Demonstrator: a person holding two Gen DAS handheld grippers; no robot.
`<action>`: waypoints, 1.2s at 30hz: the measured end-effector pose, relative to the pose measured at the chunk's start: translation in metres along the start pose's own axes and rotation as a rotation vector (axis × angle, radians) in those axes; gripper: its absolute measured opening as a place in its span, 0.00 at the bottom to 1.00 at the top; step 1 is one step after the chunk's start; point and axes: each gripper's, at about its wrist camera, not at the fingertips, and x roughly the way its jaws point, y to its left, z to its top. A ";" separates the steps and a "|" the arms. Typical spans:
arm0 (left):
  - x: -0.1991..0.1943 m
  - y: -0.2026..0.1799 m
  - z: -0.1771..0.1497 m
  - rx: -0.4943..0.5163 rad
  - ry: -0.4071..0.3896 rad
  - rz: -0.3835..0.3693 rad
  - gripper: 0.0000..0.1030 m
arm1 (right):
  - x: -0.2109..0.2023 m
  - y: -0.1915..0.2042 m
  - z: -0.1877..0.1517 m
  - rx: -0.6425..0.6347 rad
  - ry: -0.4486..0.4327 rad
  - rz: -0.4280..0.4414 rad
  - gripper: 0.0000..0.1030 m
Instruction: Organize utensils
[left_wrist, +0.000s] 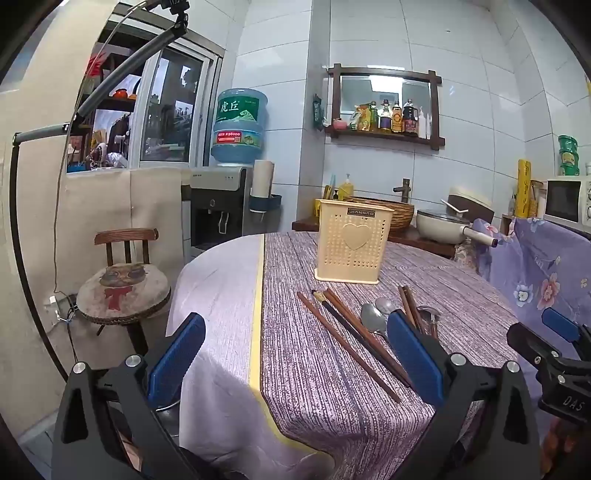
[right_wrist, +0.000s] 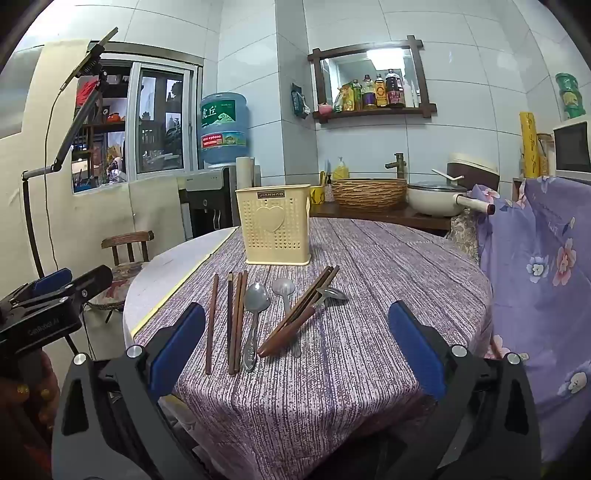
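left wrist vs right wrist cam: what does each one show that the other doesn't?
Left wrist only: the stool's cat-print cushion in full, and the right gripper at its right edge. Right wrist only: the wooden-handled spoon whole, unblocked, and the left gripper at its left edge. Both: cream utensil holder, chopsticks, metal spoon, purple tablecloth, water jug. Both grippers open, empty.

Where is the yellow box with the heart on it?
In the right wrist view, the yellow box stands upright on the purple tablecloth, left of centre, just behind the row of chopsticks and spoons.
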 end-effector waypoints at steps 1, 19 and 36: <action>0.001 0.000 0.000 0.003 0.003 -0.002 0.95 | 0.000 0.000 0.000 -0.001 -0.001 -0.001 0.95; -0.001 -0.004 -0.002 0.026 -0.016 0.003 0.95 | 0.002 0.002 -0.001 0.007 0.010 -0.003 0.95; 0.000 -0.005 -0.002 0.028 -0.010 -0.008 0.95 | 0.002 0.002 -0.002 0.007 0.010 -0.008 0.95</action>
